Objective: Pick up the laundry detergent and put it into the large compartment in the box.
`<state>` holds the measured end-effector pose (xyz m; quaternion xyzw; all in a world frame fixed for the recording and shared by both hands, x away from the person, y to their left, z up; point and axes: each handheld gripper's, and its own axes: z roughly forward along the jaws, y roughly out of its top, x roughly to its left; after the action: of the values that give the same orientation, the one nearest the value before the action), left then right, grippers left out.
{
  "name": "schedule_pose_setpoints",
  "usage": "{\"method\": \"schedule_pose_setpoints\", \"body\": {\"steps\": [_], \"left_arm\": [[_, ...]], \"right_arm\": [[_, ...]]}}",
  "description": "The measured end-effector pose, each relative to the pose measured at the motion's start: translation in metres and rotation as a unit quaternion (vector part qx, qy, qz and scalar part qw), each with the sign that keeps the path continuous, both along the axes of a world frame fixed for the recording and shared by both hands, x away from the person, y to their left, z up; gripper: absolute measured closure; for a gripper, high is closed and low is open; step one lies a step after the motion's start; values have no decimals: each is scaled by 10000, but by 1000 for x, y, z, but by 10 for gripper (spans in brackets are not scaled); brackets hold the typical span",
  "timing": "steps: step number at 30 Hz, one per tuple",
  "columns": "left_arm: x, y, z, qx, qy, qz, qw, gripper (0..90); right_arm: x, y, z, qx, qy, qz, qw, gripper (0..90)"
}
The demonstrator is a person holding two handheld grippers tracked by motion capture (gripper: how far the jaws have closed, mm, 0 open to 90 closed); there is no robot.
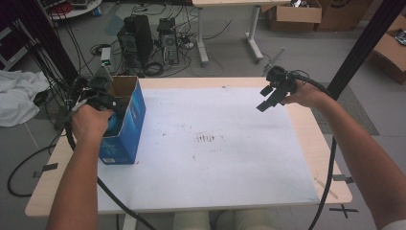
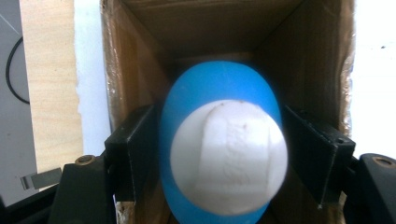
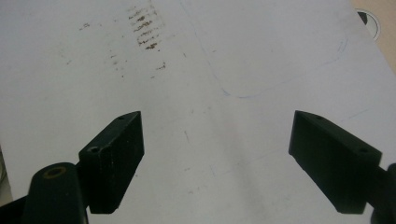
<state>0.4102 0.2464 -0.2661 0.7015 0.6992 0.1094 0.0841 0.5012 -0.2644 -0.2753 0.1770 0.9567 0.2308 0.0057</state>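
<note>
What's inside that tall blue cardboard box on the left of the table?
Inside the tall blue cardboard box, between the left gripper's parted jaws, is a blue egg-shaped object with a white round end. Brown inner walls show around it; the box's bottom is hidden behind it.

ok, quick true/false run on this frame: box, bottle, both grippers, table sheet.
1. The blue cardboard box stands open-topped at the table's left edge. True.
2. A blue bottle with a white cap sits between the left gripper jaws, over the box opening. True.
3. The right gripper holds a red cup. False: its jaws stand apart with nothing between them.
4. The white sheet is spotless. False: it carries brownish marks near its middle.
</note>
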Motion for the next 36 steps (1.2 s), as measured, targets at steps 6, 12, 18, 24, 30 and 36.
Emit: {"method": "schedule_pose_setpoints", "body": {"steps": [6, 12, 18, 24, 30, 36], "left_arm": [[-2, 0, 12, 68, -139, 49, 9999, 289], [-4, 2, 24, 73, -196, 32, 9998, 281], [-7, -1, 34, 54, -296, -73, 9995, 281], [-13, -12, 50, 30, -489, -296, 9984, 278], [-18, -26, 63, -56, -645, -593, 9961, 264], [-20, -43, 68, -84, -682, -898, 9936, 249]], "right_arm": [[-1, 0, 1, -12, -38, -13, 10000, 178], [-2, 0, 2, -6, -29, 4, 10000, 178], [-3, -1, 3, -2, -57, -3, 10000, 175], [-5, -1, 4, -8, -54, -6, 10000, 175], [-5, -1, 5, -22, -81, -9, 10000, 175], [-6, -1, 6, -32, -92, 20, 10000, 176]]}}
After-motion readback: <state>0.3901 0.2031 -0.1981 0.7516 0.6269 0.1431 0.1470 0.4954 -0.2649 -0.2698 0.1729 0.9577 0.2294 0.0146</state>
